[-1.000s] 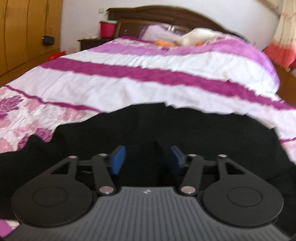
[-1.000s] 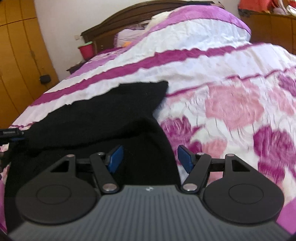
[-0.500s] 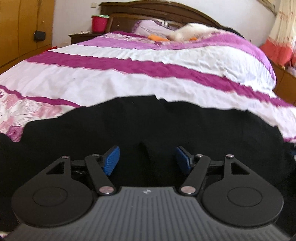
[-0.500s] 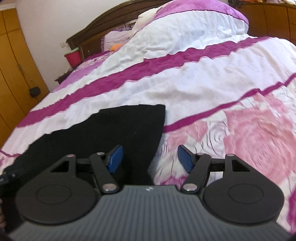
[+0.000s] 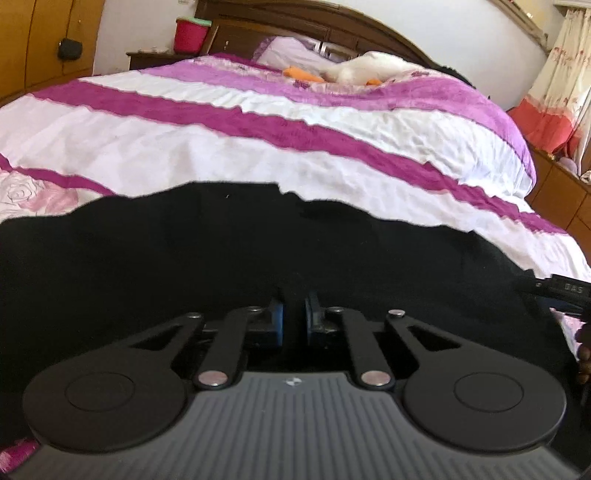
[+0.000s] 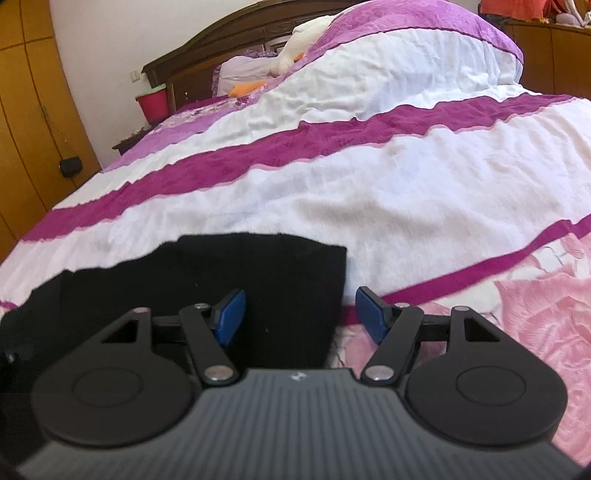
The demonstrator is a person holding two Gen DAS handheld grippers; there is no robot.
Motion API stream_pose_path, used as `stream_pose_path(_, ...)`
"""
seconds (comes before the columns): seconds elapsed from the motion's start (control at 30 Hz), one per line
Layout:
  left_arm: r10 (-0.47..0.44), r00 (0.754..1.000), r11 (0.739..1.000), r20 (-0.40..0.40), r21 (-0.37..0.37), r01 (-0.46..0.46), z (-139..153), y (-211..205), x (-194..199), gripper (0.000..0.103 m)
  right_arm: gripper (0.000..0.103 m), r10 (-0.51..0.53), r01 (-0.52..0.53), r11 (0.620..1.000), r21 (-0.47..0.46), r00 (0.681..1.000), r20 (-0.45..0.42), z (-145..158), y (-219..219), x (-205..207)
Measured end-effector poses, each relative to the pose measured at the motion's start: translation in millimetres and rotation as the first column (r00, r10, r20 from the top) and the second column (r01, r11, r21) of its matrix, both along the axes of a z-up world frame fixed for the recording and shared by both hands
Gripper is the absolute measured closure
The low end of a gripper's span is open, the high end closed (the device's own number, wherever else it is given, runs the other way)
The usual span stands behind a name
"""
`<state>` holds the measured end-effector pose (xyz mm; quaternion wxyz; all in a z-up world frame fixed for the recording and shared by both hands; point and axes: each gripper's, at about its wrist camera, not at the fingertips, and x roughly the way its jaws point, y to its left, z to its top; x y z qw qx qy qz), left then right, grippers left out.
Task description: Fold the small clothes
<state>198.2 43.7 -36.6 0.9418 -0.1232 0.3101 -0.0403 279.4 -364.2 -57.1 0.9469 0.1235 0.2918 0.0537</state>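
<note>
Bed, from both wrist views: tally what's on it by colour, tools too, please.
Black: 1, the black garment, left tool shut on it
White: 1, plush toy
Orange: 2, pieces beside the toy
Lilac: 1, pillow
Tools: 2, right tool open over the garment's edge
Total: 7

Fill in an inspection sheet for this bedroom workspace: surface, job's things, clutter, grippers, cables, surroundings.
Surface: bedspread, white with magenta stripes, pink roses.
Job's things: black garment spread on it.
Clutter: white soft toy by the pillow.
Grippers: left gripper just closed, pinching black cloth; right gripper open over the garment's edge.
Cables: nothing seen.
Surroundings: headboard, red bucket, wardrobe, curtain.
</note>
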Motion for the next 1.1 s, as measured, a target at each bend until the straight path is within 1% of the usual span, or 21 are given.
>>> stream_pose_path(0.03, 0.002, 1.0, 1.0, 0.023, 0.013, -0.003, 5, -3, -3, 0.092, 0.063, 0.0, -0.001, 1.0, 0.007, 1.0, 0.013, 0, 1, -1)
stream_pose_path(0.07, 0.004, 0.999, 1.0, 0.047, 0.024, -0.005, 9, -5, -5, 0.093, 0.094, 0.001, -0.001, 1.0, 0.004, 1.0, 0.031, 0, 4, -3)
stream_pose_path(0.1, 0.005, 0.997, 0.999, 0.079, 0.036, -0.007, 15, -7, -8, 0.093, 0.093, -0.014, 0.015, 1.0, -0.004, 0.997, 0.073, 2, 5, -9)
stream_pose_path(0.17, 0.006, 0.989, 0.998, 0.146, 0.067, -0.016, 28, -9, -9, 0.093, 0.094, -0.037, 0.043, 0.998, -0.035, 0.987, 0.157, 9, 9, -19)
stream_pose_path(0.2, 0.0, 0.984, 0.995, 0.177, 0.099, -0.018, 32, -11, -7, 0.093, 0.094, -0.053, 0.066, 0.996, -0.064, 0.98, 0.192, 13, 11, -22)
stream_pose_path(0.23, -0.005, 0.981, 0.99, 0.194, 0.142, -0.023, 33, -13, -1, 0.093, 0.094, -0.065, 0.085, 0.992, -0.09, 0.976, 0.206, 15, 12, -22)
stream_pose_path(0.27, -0.007, 0.981, 0.988, 0.195, 0.155, -0.024, 34, -13, 5, 0.093, 0.094, -0.073, 0.1, 0.988, -0.121, 0.974, 0.214, 15, 14, -21)
stream_pose_path(0.3, -0.007, 0.982, 0.987, 0.188, 0.161, -0.024, 31, -13, 12, 0.093, 0.094, -0.077, 0.11, 0.983, -0.147, 0.974, 0.211, 15, 15, -18)
stream_pose_path(0.37, -0.007, 0.991, 0.984, 0.135, 0.175, -0.017, 20, -13, 28, 0.092, 0.094, -0.083, 0.11, 0.981, -0.16, 0.982, 0.17, 8, 14, -10)
stream_pose_path(0.43, 0.002, 0.999, 0.983, 0.035, 0.183, -0.008, 1, -12, 45, 0.091, 0.094, -0.091, 0.107, 0.981, -0.164, 0.99, 0.107, -3, 13, 0)
stream_pose_path(0.47, 0.005, 1.0, 0.985, 0.008, 0.172, -0.007, -5, -11, 49, 0.09, 0.093, -0.099, 0.112, 0.981, -0.16, 0.991, 0.085, -8, 11, 3)
stream_pose_path(0.53, 0.021, 1.0, 0.985, 0.006, 0.169, -0.021, -8, -8, 52, 0.08, 0.092, -0.103, 0.112, 0.982, -0.153, 0.992, 0.066, -14, 10, 6)
stream_pose_path(0.57, 0.026, 1.0, 0.984, 0.004, 0.176, -0.026, -8, -8, 52, 0.077, 0.091, -0.104, 0.113, 0.981, -0.156, 0.992, 0.066, -14, 10, 6)
stream_pose_path(0.63, 0.037, 0.999, 0.98, 0.002, 0.196, -0.037, -9, -9, 53, 0.066, 0.09, -0.101, 0.11, 0.98, -0.163, 0.993, 0.064, -16, 12, 5)
stream_pose_path(0.67, 0.044, 0.999, 0.977, 0.003, 0.208, -0.044, -8, -9, 53, 0.062, 0.09, -0.1, 0.109, 0.981, -0.161, 0.993, 0.063, -16, 13, 5)
stream_pose_path(0.73, 0.058, 0.998, 0.971, 0.007, 0.231, -0.058, -6, -9, 51, 0.049, 0.09, -0.099, 0.106, 0.984, -0.146, 0.993, 0.057, -14, 10, 4)
stream_pose_path(0.77, 0.061, 0.998, 0.968, 0.006, 0.241, -0.061, -3, -9, 49, 0.047, 0.084, -0.1, 0.106, 0.985, -0.136, 0.994, 0.055, -11, 9, 3)
stream_pose_path(0.8, 0.062, 0.998, 0.967, 0.006, 0.247, -0.062, -1, -8, 47, 0.043, 0.081, -0.098, 0.104, 0.987, -0.12, 0.994, 0.053, -8, 6, 1)
stream_pose_path(0.87, 0.057, 0.998, 0.965, 0.005, 0.255, -0.057, 6, -7, 34, 0.04, 0.068, -0.096, 0.1, 0.991, -0.086, 0.994, 0.049, -1, 2, -5)
stream_pose_path(0.97, 0.06, 0.998, 0.961, 0.008, 0.271, -0.06, 16, -1, 14, 0.037, 0.067, -0.08, 0.082, 0.995, -0.05, 0.995, 0.054, 12, -1, -22)
stream_pose_path(1.1, 0.091, 0.996, 0.951, 0.017, 0.296, -0.092, 31, 11, -17, 0.036, 0.067, -0.058, 0.06, 0.998, -0.032, 0.997, 0.056, 30, -1, -52)
